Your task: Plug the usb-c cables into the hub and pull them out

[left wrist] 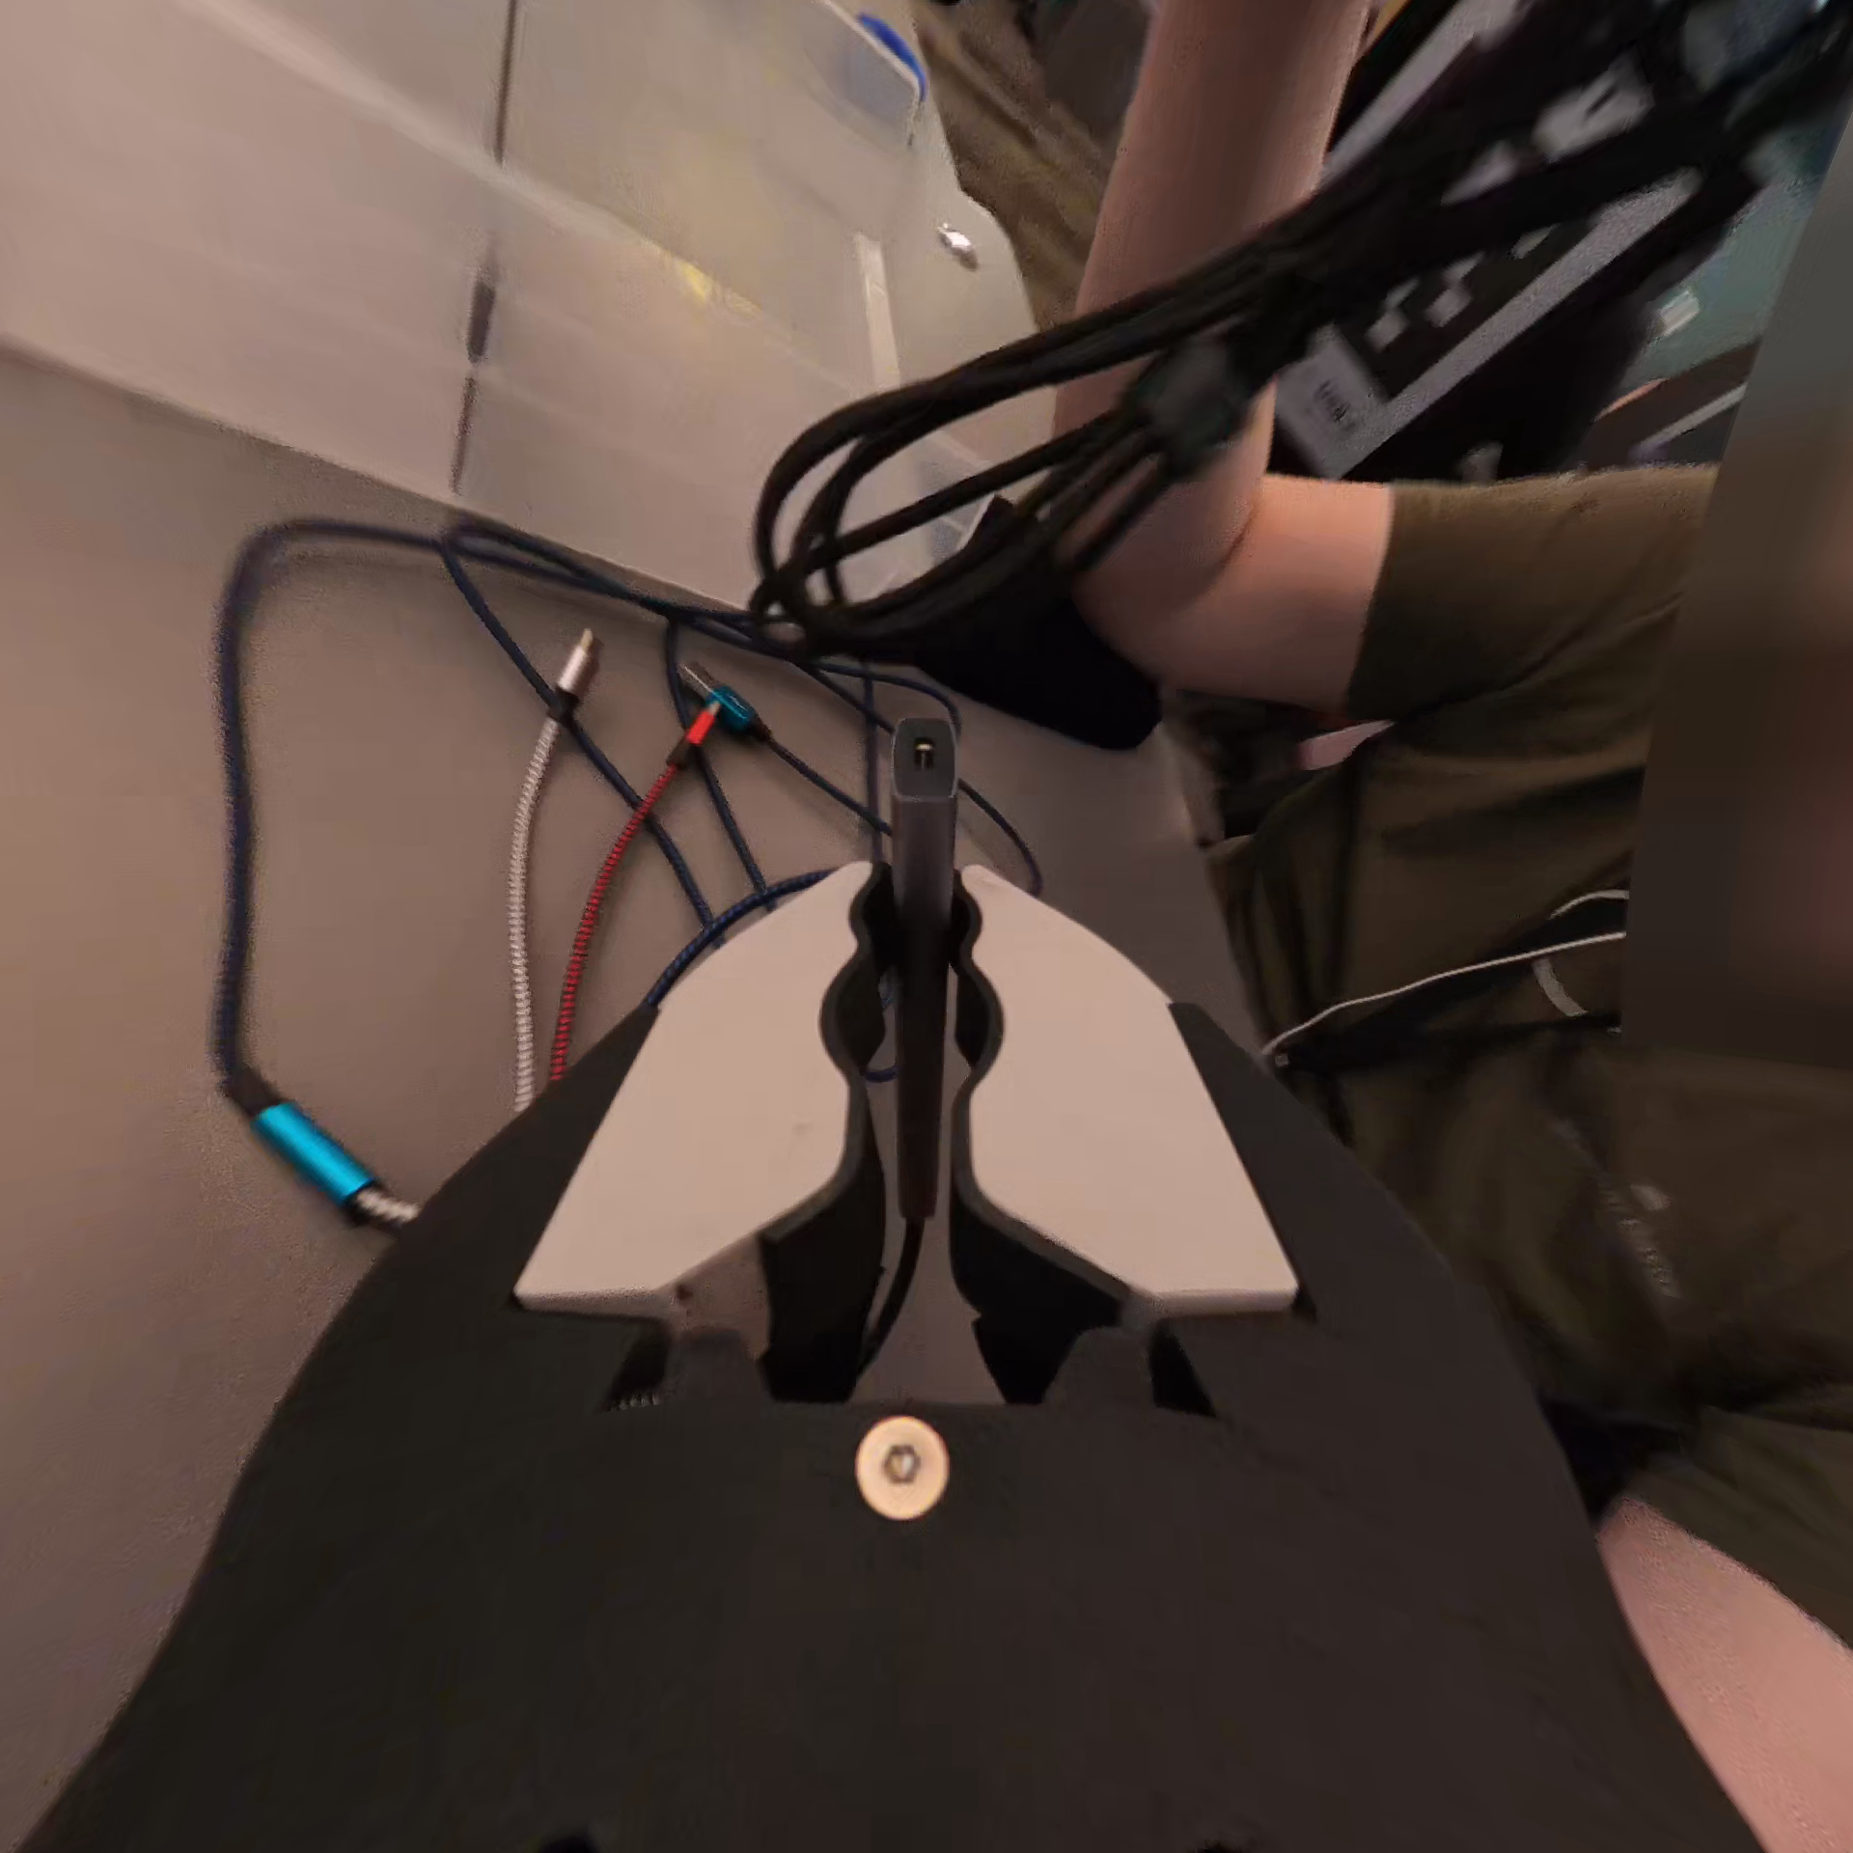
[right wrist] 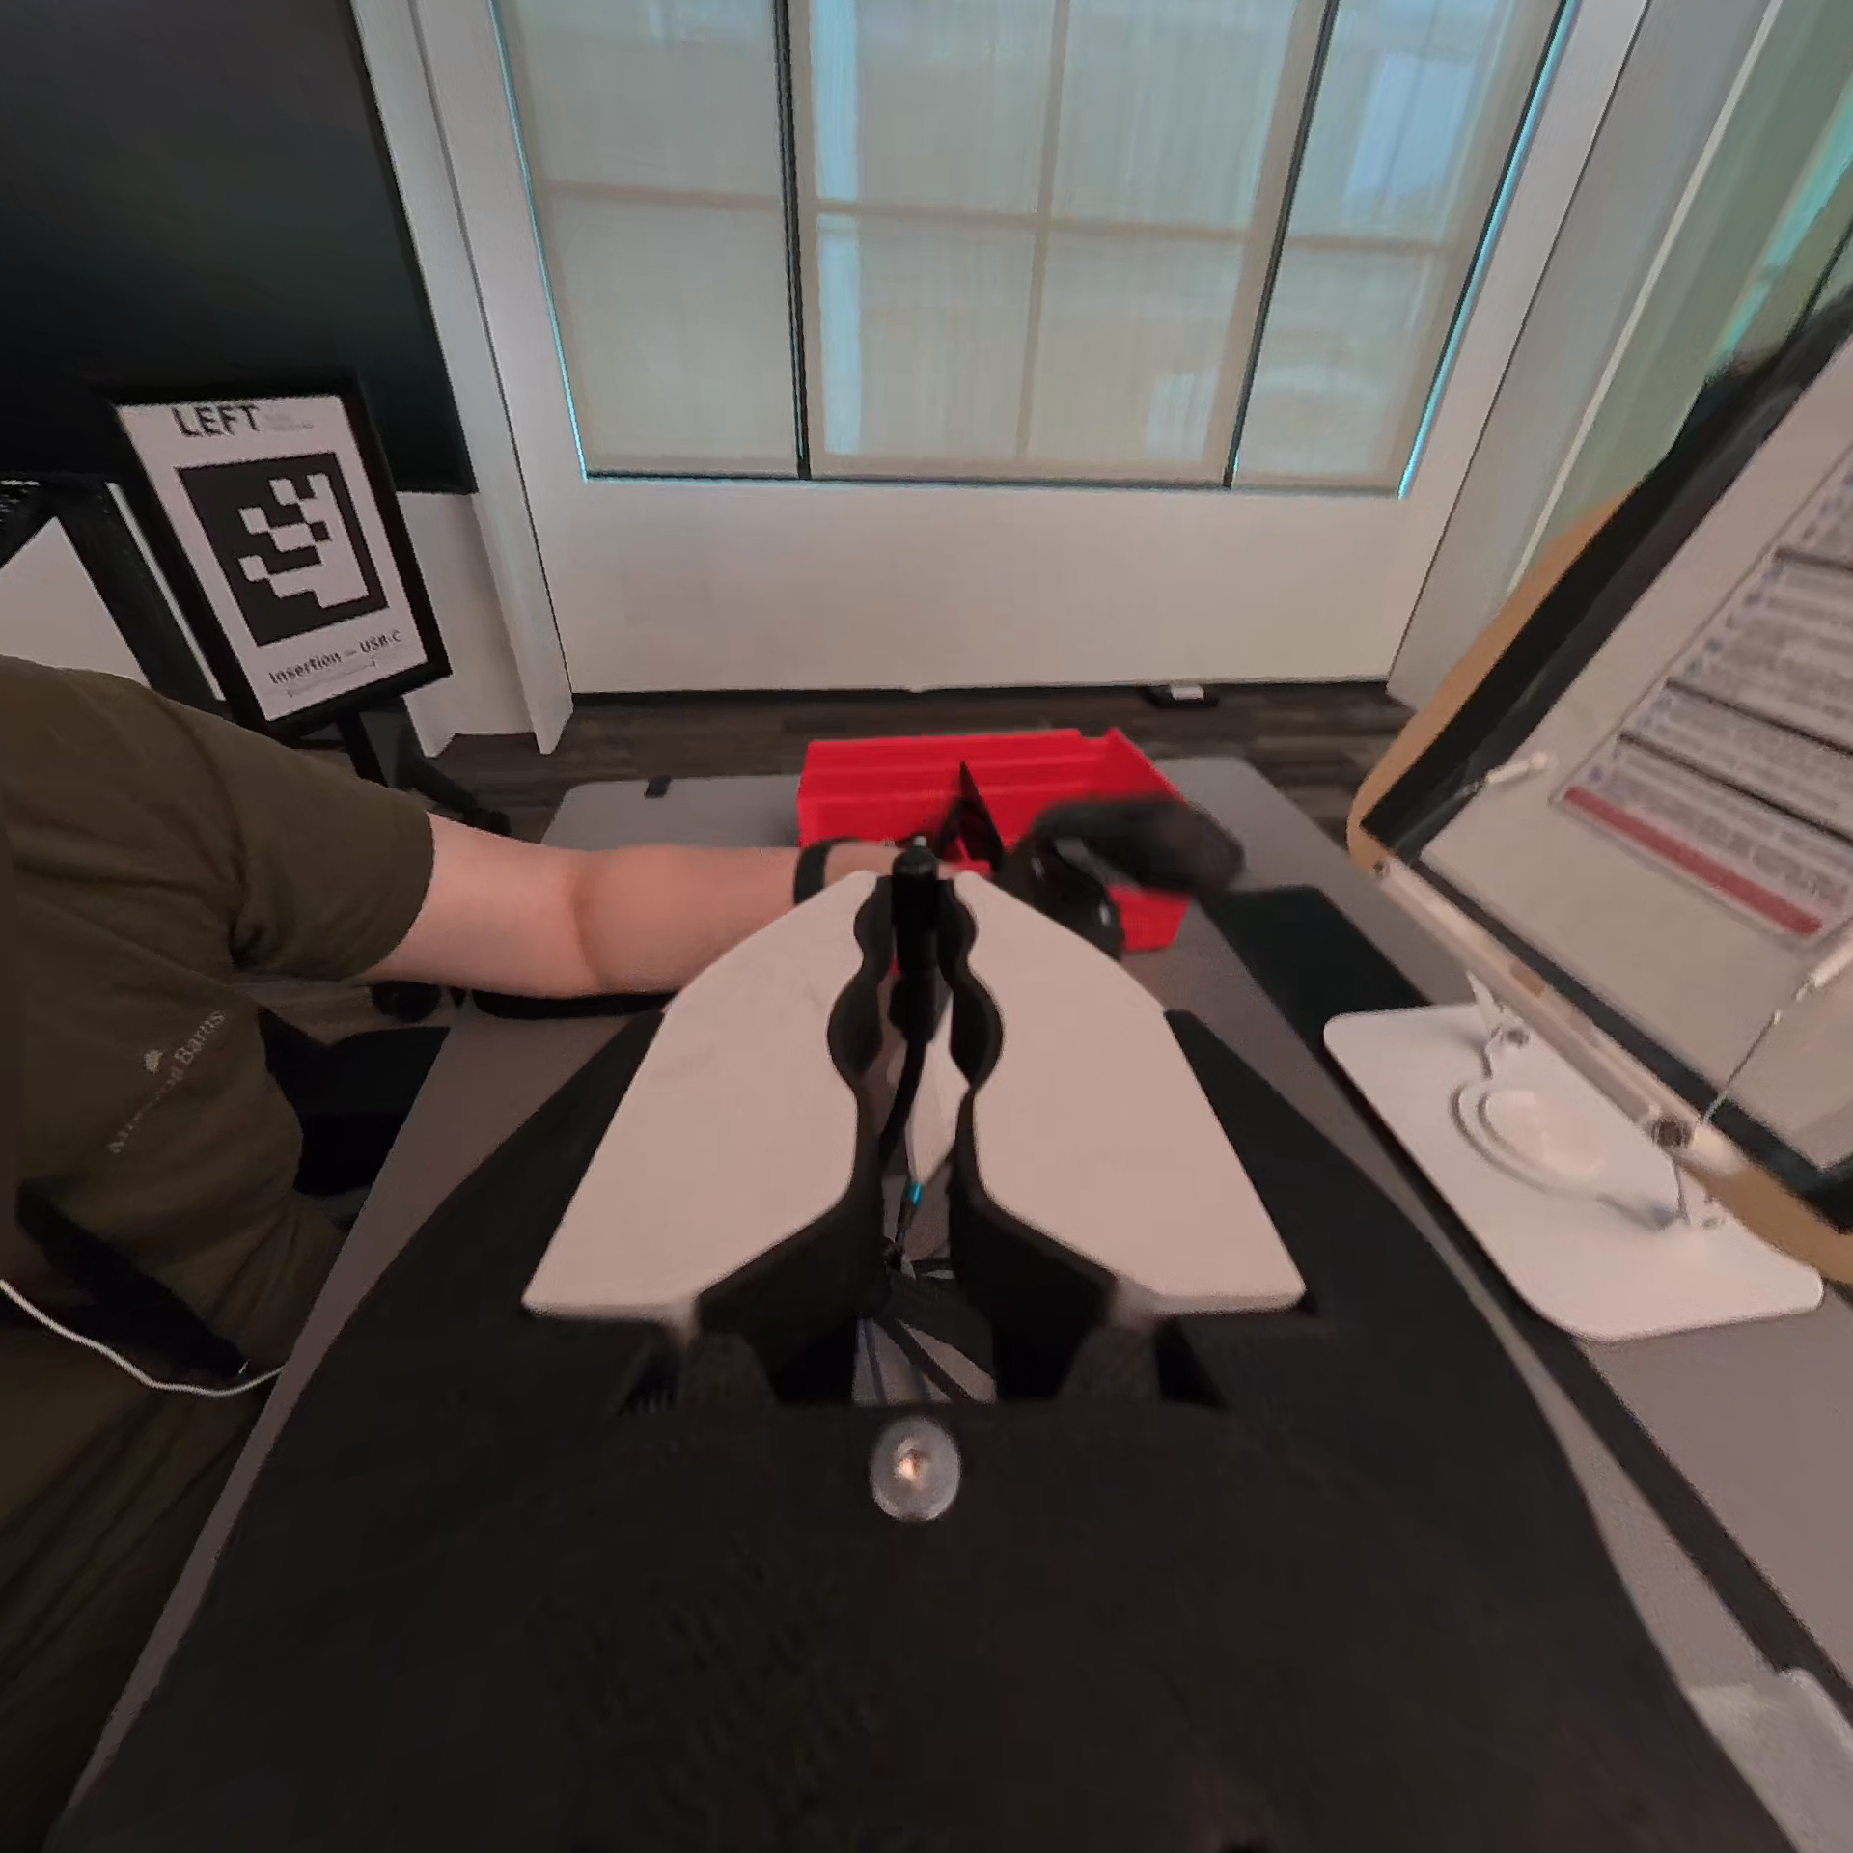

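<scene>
In the left wrist view my left gripper (left wrist: 914, 882) is shut on a slim grey hub (left wrist: 920, 802), held on edge with its end port facing away and its black lead running back between the fingers. Below it on the grey table lie braided cables: a silver plug (left wrist: 577, 670), a red plug (left wrist: 702, 730), a blue plug (left wrist: 724, 702) and a blue connector (left wrist: 309, 1153) on a dark blue cable. In the right wrist view my right gripper (right wrist: 914, 882) is shut on a black cable plug (right wrist: 914, 902), lifted above the table.
A bundle of black cables (left wrist: 1003, 481) hangs past a person's bare arm (left wrist: 1193, 562). A clear plastic bin (left wrist: 652, 301) stands behind the cables. A red tray (right wrist: 963, 792), a gloved hand (right wrist: 1133, 852), a monitor on a white stand (right wrist: 1564, 1183) and a marker sign (right wrist: 291, 562) show in the right wrist view. The left gripper's tips are roughly 20 cm from the right gripper's.
</scene>
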